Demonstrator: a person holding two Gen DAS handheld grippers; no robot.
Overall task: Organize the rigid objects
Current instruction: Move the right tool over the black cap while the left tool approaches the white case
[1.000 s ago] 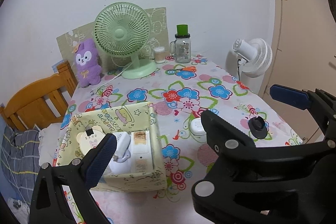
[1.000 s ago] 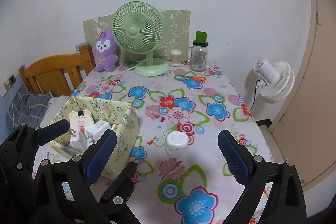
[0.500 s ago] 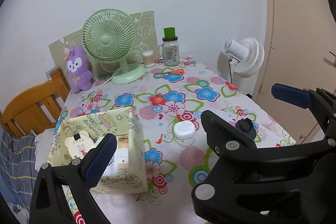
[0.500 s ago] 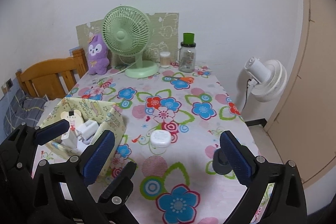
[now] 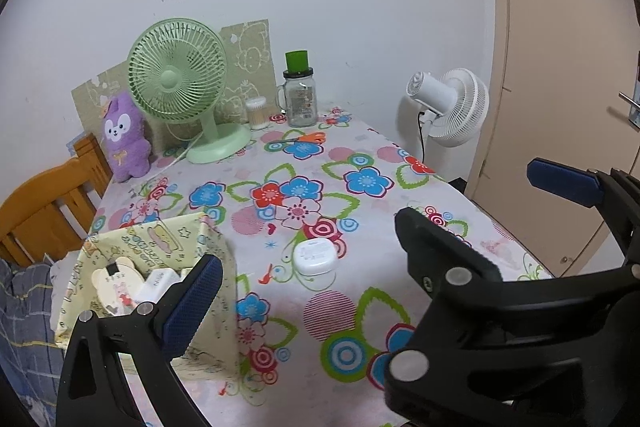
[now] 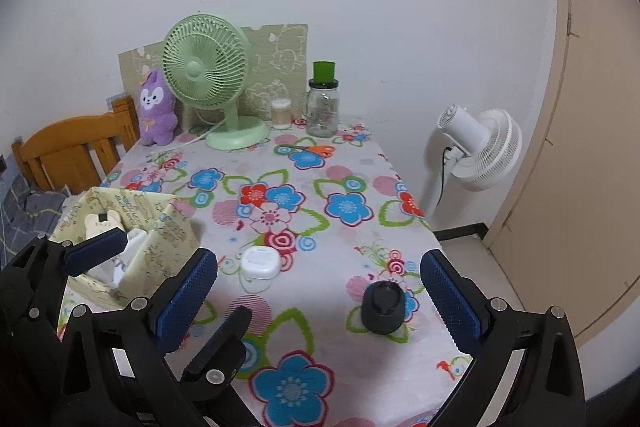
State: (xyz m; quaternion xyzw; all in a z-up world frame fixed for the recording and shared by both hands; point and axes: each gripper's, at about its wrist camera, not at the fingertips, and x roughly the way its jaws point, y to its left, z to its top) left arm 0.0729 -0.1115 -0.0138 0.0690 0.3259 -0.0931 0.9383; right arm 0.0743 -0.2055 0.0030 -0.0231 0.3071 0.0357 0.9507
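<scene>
The right claw (image 6: 318, 301) stands wide, nothing between its blue pads; the left claw (image 5: 372, 227) is likewise spread wide and empty. Both hover above the near edge of the desk (image 6: 360, 187) (covered with a flower-print cloth). A black, round, squat object (image 6: 383, 308) rests on the cloth between the right claw's fingers, untouched. A white rounded case (image 6: 260, 263) lies just beyond, near the yellow printed fabric box (image 5: 160, 239), which holds white plug adapters (image 5: 158, 283) and a cream bear-shaped item (image 5: 114, 277)
</scene>
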